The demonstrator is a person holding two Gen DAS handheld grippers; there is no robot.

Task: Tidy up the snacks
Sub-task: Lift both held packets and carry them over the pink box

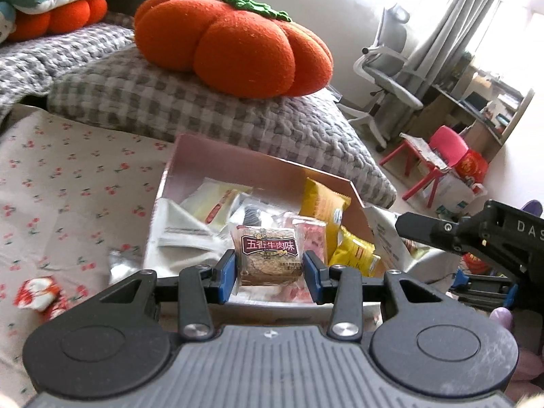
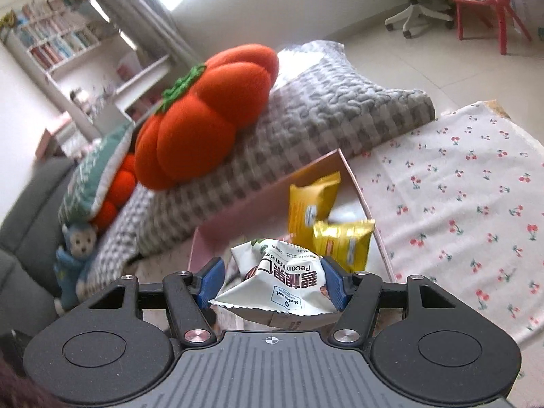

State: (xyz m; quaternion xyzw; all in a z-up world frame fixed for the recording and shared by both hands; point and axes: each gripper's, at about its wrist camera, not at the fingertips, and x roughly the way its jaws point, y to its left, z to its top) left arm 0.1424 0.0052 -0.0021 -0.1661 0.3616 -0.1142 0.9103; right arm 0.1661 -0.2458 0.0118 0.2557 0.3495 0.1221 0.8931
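Observation:
A pink cardboard box (image 1: pixel 238 163) lies on the cherry-print sheet and holds several snack packets. My left gripper (image 1: pixel 270 267) is shut on a clear-wrapped biscuit packet with a brown label (image 1: pixel 268 255), held over the box's near edge. My right gripper (image 2: pixel 272 280) is shut on a white pecan kernel bag (image 2: pixel 282 278), held over the box (image 2: pixel 272 187). Two yellow packets (image 2: pixel 312 200) stand at the box's far right side; they also show in the left wrist view (image 1: pixel 323 207). The right gripper's body (image 1: pixel 476 234) shows at the right of the left wrist view.
A red-and-white snack packet (image 1: pixel 39 294) lies on the sheet left of the box, and a silver packet (image 1: pixel 122 261) lies by the box's left wall. An orange pumpkin cushion (image 1: pixel 231 40) sits on a grey checked blanket (image 1: pixel 204 108) behind the box. A small red table (image 1: pixel 421 166) stands on the floor.

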